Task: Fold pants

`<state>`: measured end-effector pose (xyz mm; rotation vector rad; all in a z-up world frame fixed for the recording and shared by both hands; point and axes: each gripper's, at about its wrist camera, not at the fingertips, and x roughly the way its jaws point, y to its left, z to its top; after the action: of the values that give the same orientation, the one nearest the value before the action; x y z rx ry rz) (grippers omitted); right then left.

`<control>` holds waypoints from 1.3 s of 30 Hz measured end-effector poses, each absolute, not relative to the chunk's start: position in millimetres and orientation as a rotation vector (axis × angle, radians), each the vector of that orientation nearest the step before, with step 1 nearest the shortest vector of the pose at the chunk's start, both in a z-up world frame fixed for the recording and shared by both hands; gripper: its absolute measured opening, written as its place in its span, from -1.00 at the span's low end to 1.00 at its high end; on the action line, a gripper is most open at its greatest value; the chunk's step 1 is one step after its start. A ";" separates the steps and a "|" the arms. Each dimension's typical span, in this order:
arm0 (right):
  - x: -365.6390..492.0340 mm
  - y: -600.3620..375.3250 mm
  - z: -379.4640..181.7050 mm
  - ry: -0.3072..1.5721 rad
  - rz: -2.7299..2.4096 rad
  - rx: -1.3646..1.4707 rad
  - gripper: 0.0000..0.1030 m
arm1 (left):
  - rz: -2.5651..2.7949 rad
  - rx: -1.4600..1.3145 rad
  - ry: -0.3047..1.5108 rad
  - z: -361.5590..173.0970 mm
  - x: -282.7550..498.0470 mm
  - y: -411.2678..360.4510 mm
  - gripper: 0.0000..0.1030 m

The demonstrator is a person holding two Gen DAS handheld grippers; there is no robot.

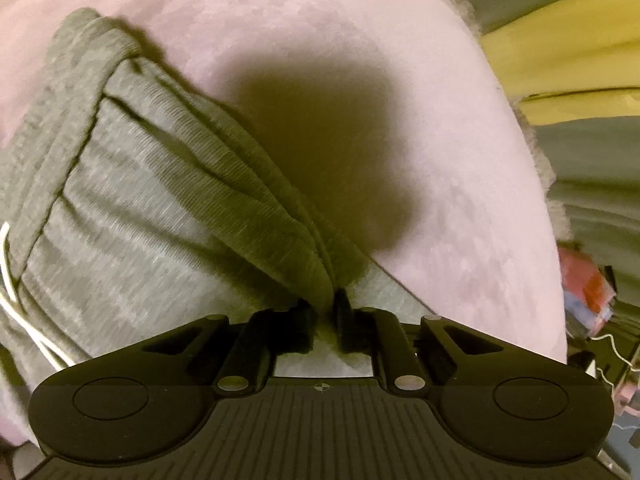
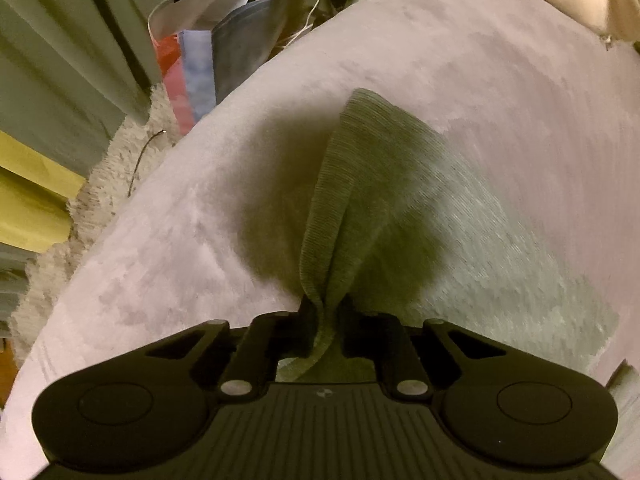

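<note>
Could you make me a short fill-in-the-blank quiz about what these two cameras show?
1. Both grippers are pinching ____ fabric.
2. The pants lie on a ____ cover.
3. The left gripper and the right gripper are both ____ on cloth.
4. A ____ drawstring shows at the left view's edge.

Missing words: grey; pink; shut; white

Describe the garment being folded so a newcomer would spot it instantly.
A pale pink plush blanket covers the surface. On it lie grey ribbed-knit pants, pinched by the left claw and right claw. Only they are grey, with a white drawstring.
</note>
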<state>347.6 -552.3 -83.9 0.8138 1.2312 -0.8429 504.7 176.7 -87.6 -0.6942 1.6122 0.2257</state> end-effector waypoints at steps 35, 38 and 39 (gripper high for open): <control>-78.6 -431.2 -90.9 1.056 -0.682 0.893 -0.48 | 0.071 -0.549 1.042 -19.6 159.0 318.3 0.57; -71.1 -429.6 -88.4 1.047 -0.713 0.837 -0.28 | 0.070 -0.530 0.976 -17.0 173.9 319.6 0.61; -68.8 -429.2 -87.6 1.040 -0.717 0.841 -0.23 | 0.059 -0.556 0.997 -22.2 181.8 321.3 0.62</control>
<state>-68.8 -429.2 -87.6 0.8412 1.0400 -0.7172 181.8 321.3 -22.2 -0.5563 0.9968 0.0595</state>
